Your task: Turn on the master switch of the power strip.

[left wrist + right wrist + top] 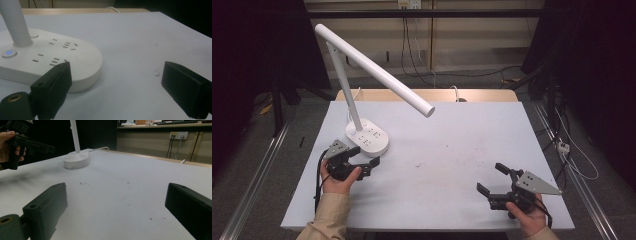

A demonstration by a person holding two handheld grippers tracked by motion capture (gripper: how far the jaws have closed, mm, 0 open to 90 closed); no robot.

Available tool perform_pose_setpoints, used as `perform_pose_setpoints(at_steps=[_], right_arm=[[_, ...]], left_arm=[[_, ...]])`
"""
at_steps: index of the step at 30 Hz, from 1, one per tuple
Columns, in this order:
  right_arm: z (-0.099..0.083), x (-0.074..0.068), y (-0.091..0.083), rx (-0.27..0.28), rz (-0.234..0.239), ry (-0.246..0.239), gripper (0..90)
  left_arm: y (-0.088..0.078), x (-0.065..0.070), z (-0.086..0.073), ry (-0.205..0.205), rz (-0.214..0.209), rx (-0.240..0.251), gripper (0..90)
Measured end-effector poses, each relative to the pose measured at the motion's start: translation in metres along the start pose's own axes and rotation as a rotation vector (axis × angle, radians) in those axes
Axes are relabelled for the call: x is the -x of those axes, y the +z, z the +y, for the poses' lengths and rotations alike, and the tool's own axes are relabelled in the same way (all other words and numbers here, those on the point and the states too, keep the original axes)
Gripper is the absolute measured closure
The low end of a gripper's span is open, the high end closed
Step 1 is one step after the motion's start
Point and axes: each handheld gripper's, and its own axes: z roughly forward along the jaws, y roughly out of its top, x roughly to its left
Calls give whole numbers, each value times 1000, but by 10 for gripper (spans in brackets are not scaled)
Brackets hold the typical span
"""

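Behind the left tool, lamp base, its near edge perhaps hidden.

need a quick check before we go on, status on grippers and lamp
Left gripper open, empty, beside lamp base. Right gripper open, empty, over bare table. Lamp upright, nothing in the way.

lamp | pole cut off at top | base clipped left

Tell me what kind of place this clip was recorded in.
Probably a lab or workshop data-collection station, not a home. A bare white table holds just a white desk lamp, cables run loose over the floor behind it, and a person holds the left gripper and right gripper open above it.
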Motion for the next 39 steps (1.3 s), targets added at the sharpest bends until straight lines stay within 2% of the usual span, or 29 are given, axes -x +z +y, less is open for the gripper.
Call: perform_pose_setpoints(at_steps=[26, 39], right_arm=[[1, -1, 0, 3, 1, -4, 35], [1, -1, -1, 1, 1, -5, 35]], left_arm=[[-12, 6, -13, 10, -16, -6, 92], [-20, 3, -21, 8, -13, -6, 88]])
